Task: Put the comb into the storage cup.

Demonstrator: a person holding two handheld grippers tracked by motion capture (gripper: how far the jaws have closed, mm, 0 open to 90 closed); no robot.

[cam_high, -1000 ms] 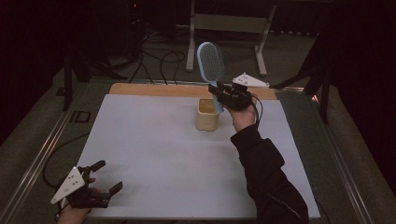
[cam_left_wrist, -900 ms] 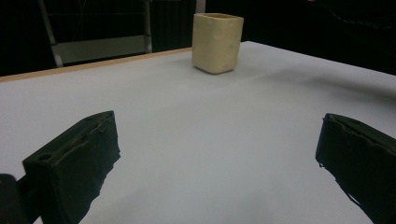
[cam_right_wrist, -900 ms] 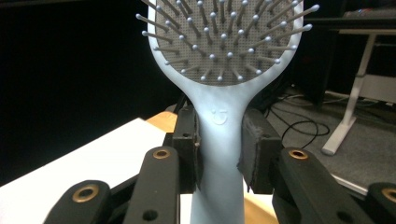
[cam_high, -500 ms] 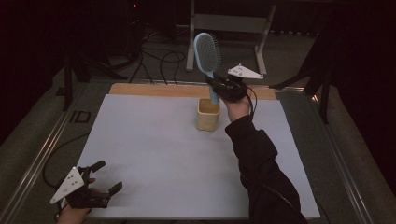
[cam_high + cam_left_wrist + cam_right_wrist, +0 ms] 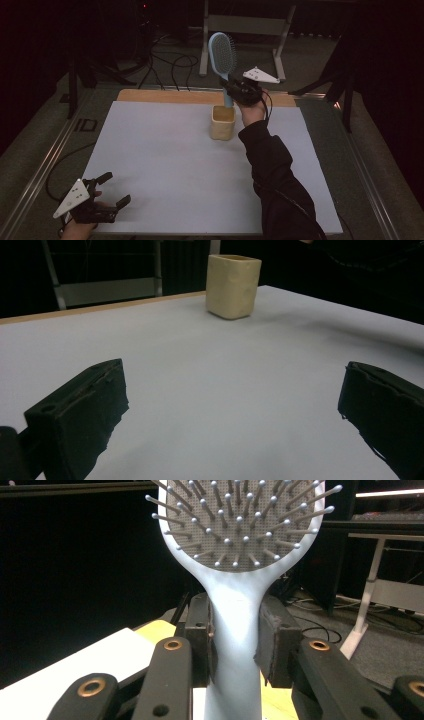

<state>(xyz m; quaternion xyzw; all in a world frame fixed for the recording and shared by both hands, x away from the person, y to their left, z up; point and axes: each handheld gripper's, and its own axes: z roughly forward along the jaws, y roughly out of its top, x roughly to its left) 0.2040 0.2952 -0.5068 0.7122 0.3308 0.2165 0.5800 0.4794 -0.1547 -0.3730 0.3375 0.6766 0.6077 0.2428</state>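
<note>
We are in the lift-out or put-in step with the hairbrush (image 5: 222, 57): our right hand-held gripper (image 5: 235, 91) has its 2 jaws clamped on the pale blue handle, and the brush stands upright with its bristled head at the top, directly above the cream cup (image 5: 222, 122) at the far side of the bench (image 5: 165, 165). In the high view the lower tip of the handle seems to reach just to the cup's rim; whether it dips inside we cannot tell (the gripper body partly hides that junction). In the right gripper view the hairbrush (image 5: 235, 595) runs straight up between the jaw pads (image 5: 272, 640), which press it on both sides just below the neck, so the grip looks centred and firm. We judge that the next move calls for a purely vertical travel, keeping the handle plumb so it neither scrapes the rim nor tips the light cup, and releasing only once the brush is supported. Our left hand-held gripper (image 5: 107, 192) rests at the near left corner of the bench, jaws spread wide and holding nothing; in its own view the cup (image 5: 233, 286) stands well apart beyond the jaws.
</note>
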